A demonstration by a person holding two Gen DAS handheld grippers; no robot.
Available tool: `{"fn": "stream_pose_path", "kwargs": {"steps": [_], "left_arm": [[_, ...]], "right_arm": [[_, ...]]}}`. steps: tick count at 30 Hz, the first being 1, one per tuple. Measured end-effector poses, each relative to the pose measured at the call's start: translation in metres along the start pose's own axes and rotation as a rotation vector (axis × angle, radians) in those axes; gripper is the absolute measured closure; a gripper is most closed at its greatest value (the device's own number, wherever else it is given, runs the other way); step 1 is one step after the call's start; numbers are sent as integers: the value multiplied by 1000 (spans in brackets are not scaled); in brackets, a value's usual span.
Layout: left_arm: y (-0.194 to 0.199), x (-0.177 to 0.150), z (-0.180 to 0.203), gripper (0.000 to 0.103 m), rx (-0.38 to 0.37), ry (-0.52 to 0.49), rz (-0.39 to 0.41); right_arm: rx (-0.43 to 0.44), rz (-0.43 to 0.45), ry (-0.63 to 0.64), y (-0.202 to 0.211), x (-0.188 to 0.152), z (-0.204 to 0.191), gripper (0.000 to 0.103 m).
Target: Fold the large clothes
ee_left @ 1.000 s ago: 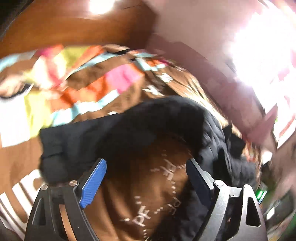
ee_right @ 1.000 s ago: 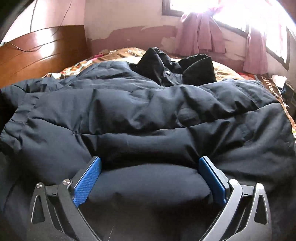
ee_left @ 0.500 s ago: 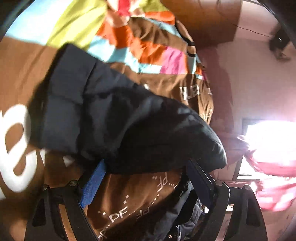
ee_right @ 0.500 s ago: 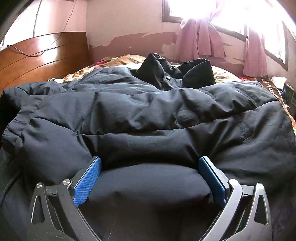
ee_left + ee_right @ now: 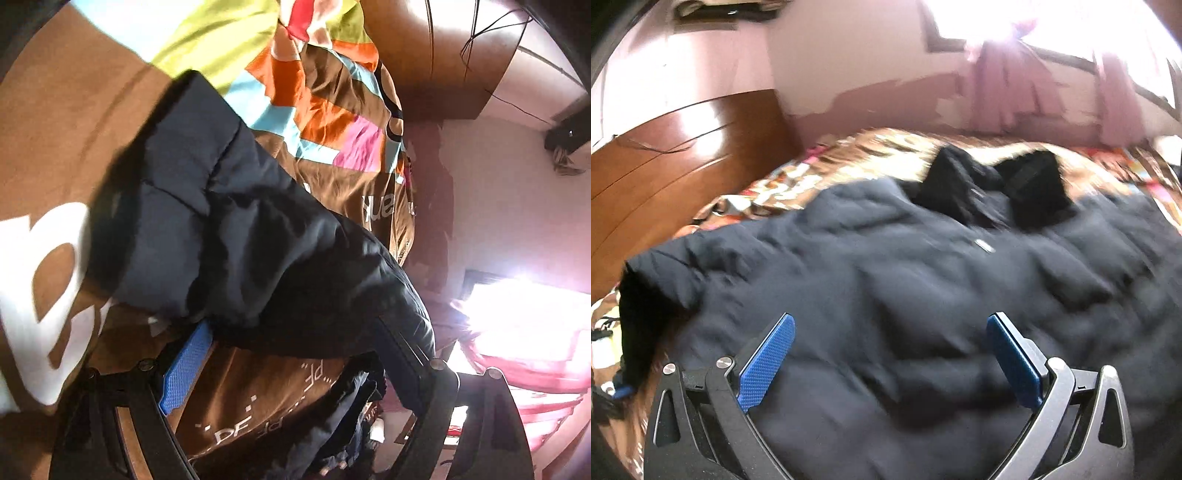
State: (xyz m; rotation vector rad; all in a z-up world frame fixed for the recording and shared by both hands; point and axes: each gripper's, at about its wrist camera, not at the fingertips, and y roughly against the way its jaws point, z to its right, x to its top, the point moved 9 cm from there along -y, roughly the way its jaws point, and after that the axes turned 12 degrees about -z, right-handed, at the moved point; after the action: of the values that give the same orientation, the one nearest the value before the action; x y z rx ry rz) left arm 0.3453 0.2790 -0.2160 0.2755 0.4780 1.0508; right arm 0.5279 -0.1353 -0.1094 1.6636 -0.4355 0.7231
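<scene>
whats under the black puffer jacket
The black puffer jacket lies on a brown patterned bedspread, which shows around its edges. Whatever lies directly beneath the jacket is covered.

Brown patchwork bedspread (image 5: 325, 122) covering bed; curved wooden headboard (image 5: 676, 166) standing behind; pink curtains (image 5: 1015, 92) hanging at bright window.

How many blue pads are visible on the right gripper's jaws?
2. One blue pad sits lower left, the other blue pad lower right, both above the black jacket, with open jaws.
</scene>
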Motion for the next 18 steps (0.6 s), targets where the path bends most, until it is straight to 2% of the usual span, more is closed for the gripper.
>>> {"fn": "stream_pose_path", "kwargs": {"steps": [3, 7, 9, 12, 15, 16, 17, 18], "left_arm": [[3, -8, -6, 16, -11, -19, -14], [3, -23, -19, 16, -50, 22, -52], [3, -20, -21, 16, -65, 29, -37], [8, -2, -16, 16, -100, 45, 26], [12, 12, -12, 19, -82, 49, 78], [12, 15, -10, 29, -58, 41, 89], [13, 17, -9, 50, -25, 28, 101], [13, 18, -7, 62, 34, -2, 113]], "right_arm": [[-10, -38, 119, -24, 15, -41, 1], [-65, -110, 222, -61, 6, -70, 1], [-45, -87, 200, -61, -1, -70, 1], [31, -64, 148, -56, -10, -61, 1], [71, -46, 130, -54, -17, -56, 1], [72, -37, 130, -53, -20, -55, 1], [70, -33, 130, -53, -21, -54, 1], [68, -29, 131, -53, -21, -54, 1]]}}
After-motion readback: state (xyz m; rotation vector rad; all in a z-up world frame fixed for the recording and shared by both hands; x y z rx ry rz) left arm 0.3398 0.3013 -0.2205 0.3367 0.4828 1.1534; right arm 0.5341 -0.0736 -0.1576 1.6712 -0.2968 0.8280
